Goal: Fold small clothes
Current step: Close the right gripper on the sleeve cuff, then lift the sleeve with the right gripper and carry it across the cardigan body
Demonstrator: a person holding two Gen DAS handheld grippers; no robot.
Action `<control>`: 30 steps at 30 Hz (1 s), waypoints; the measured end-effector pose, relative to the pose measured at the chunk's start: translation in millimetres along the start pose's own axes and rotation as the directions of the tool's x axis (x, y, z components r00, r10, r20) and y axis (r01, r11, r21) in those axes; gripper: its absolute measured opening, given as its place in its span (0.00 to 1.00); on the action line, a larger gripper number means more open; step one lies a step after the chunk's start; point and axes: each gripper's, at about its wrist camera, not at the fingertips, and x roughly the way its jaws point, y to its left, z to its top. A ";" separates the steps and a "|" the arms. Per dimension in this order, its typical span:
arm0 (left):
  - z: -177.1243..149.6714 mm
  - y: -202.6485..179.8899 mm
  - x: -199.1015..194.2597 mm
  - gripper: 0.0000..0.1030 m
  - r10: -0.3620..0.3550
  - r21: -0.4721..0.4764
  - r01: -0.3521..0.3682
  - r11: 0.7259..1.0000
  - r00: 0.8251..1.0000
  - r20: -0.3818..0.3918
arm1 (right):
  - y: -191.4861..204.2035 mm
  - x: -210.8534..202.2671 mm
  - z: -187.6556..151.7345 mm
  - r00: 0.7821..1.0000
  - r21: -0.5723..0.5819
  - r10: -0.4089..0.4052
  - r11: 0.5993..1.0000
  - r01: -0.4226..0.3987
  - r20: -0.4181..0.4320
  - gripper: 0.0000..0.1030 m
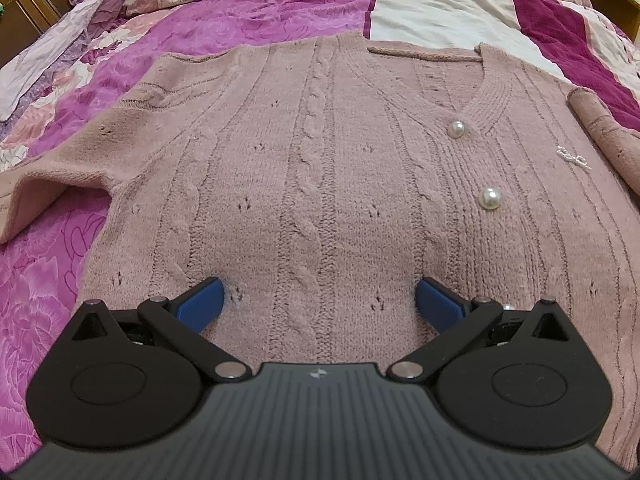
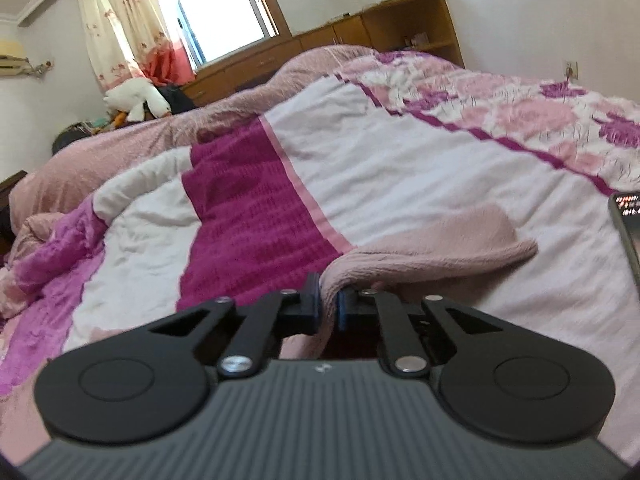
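Pink and magenta bedding lay under the dusty-pink cable-knit cardigan, spread flat. Over its lower front, the left gripper stood wide apart; the right gripper pinched the cardigan's sleeve.

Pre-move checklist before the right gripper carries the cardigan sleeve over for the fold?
1. Right gripper shut on sleeve: ok.
2. Left gripper open, pads resting on cardigan body: ok.
3. Cardigan front flat on bedspread: ok.
4. Pearl buttons clear of both grippers: ok.
5. Phone on the bed beside the sleeve: not ok.
6. How much sleeve is pinched: cannot tell.
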 end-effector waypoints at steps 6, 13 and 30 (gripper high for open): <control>1.3 5.2 -3.1 1.00 -0.019 0.001 0.019 1.000 1.000 -0.004 | 5.7 -25.1 15.8 0.997 -0.014 -0.018 1.000 0.019 0.070 0.10; 2.3 13.2 -11.0 1.00 -0.033 -0.021 0.033 0.999 0.999 0.004 | 1.4 -52.0 28.0 0.989 -0.004 -0.062 0.998 0.063 0.131 0.10; 0.0 30.3 -37.4 1.00 -0.036 -0.057 0.039 0.998 0.998 0.054 | 56.3 -114.9 56.3 0.962 -0.115 0.069 0.993 -0.040 0.262 0.09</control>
